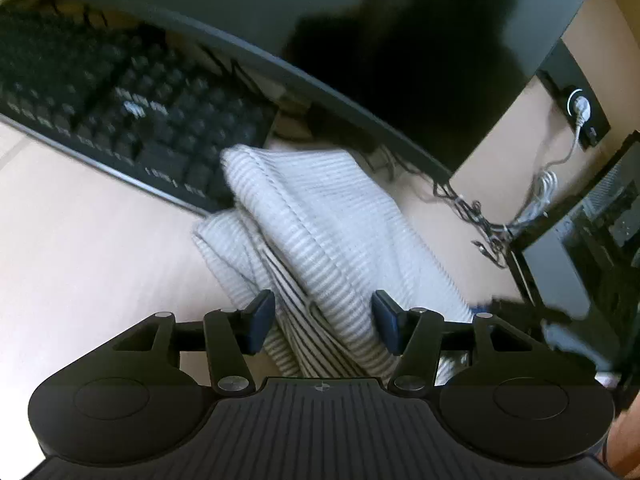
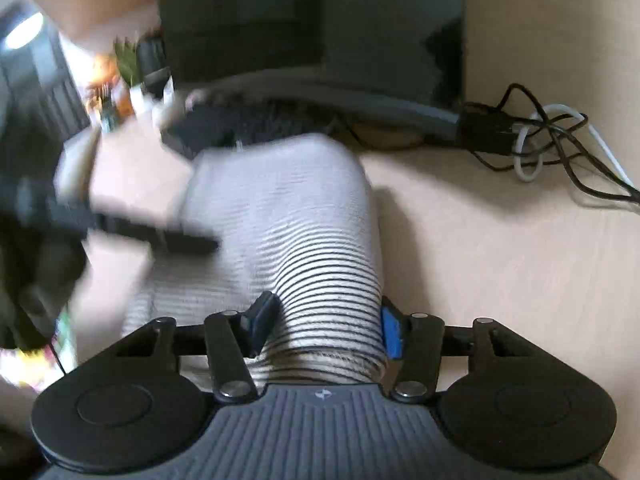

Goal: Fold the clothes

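Observation:
A white garment with thin dark stripes (image 1: 316, 216) lies bunched on the pale wooden desk (image 1: 80, 232), its far end resting on the keyboard's corner. My left gripper (image 1: 323, 320) has its jaws apart with folds of the garment between the blue-padded fingers (image 1: 262, 316). In the right wrist view the same striped garment (image 2: 304, 232) is rolled into a thick fold. My right gripper (image 2: 326, 324) straddles that fold with its jaws apart; the pads (image 2: 390, 332) touch its sides. The left gripper shows blurred at the left (image 2: 120, 228).
A black keyboard (image 1: 120, 120) lies at the back left under a curved dark monitor (image 1: 360, 40). A tangle of black and white cables (image 2: 552, 148) lies at the back right of the desk (image 2: 500, 260). A wall socket (image 1: 580, 106) and dark equipment (image 1: 592, 248) are on the right.

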